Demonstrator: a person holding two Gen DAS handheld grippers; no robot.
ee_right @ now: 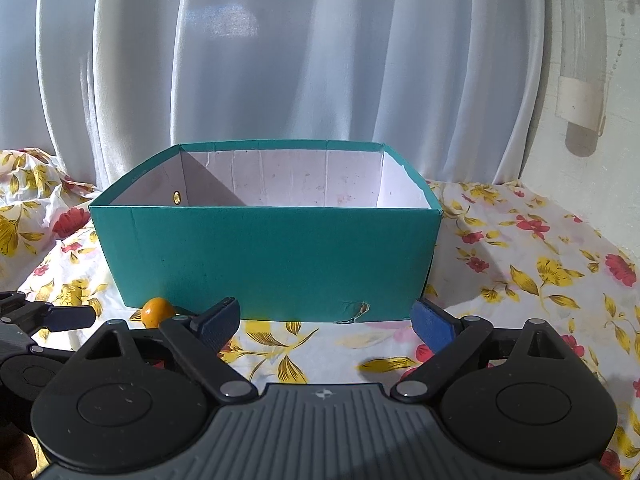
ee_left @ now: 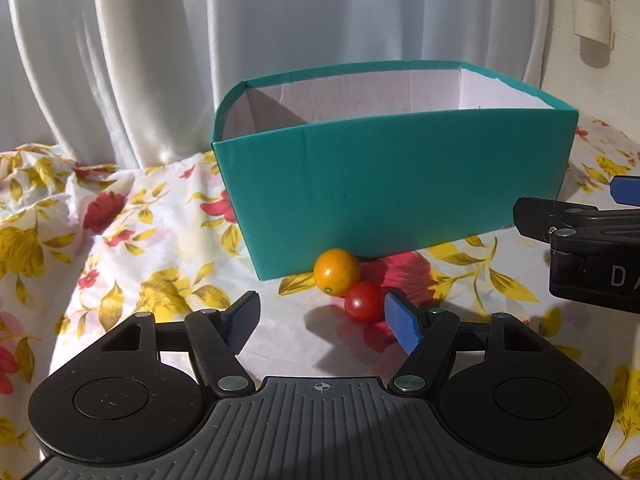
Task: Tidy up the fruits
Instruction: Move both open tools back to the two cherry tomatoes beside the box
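White curtain behind, floral cloth (ee_left: 120,240) over the counter; teal box (ee_left: 400,188) looked empty, orange tomato (ee_left: 337,272) and red cherry tomato (ee_left: 363,302) touching at its base, left gripper (ee_left: 320,322) and right gripper (ee_right: 326,322) spread, nothing sorted.

Bright backlight through curtain (ee_right: 280,60); hard shadows on cloth (ee_left: 120,240); fisheye bending edges; sharp focus.
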